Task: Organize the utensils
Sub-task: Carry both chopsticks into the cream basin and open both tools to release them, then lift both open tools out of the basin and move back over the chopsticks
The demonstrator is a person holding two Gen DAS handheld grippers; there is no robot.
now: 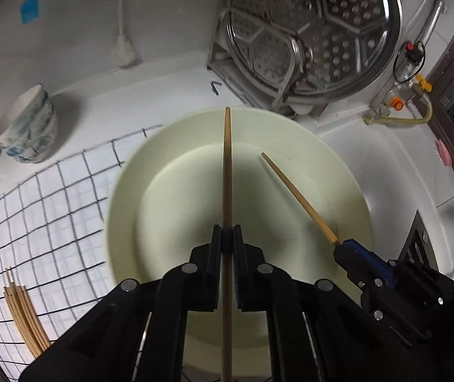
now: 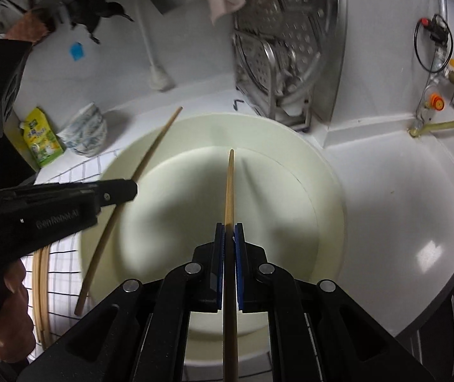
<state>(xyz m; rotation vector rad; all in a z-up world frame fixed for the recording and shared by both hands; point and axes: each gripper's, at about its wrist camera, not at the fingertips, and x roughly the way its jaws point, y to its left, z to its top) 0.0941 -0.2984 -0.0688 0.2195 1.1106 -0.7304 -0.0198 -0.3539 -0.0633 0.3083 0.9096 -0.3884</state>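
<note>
Left gripper [image 1: 227,238] is clamped on one chopstick [image 1: 227,165], right gripper [image 2: 229,238] on another [image 2: 229,187] — both above the cream plate [image 1: 338,172]. Judged light, stiff, smooth: mid-shaft holds resist pivoting — spare chopsticks [image 1: 24,318] lie on the checked cloth [image 1: 52,210].

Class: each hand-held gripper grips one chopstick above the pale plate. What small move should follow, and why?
Probably carry the left hand-held gripper and its chopstick left toward the chopstick bundle on the checked cloth, since loose sticks already gather there.
</note>
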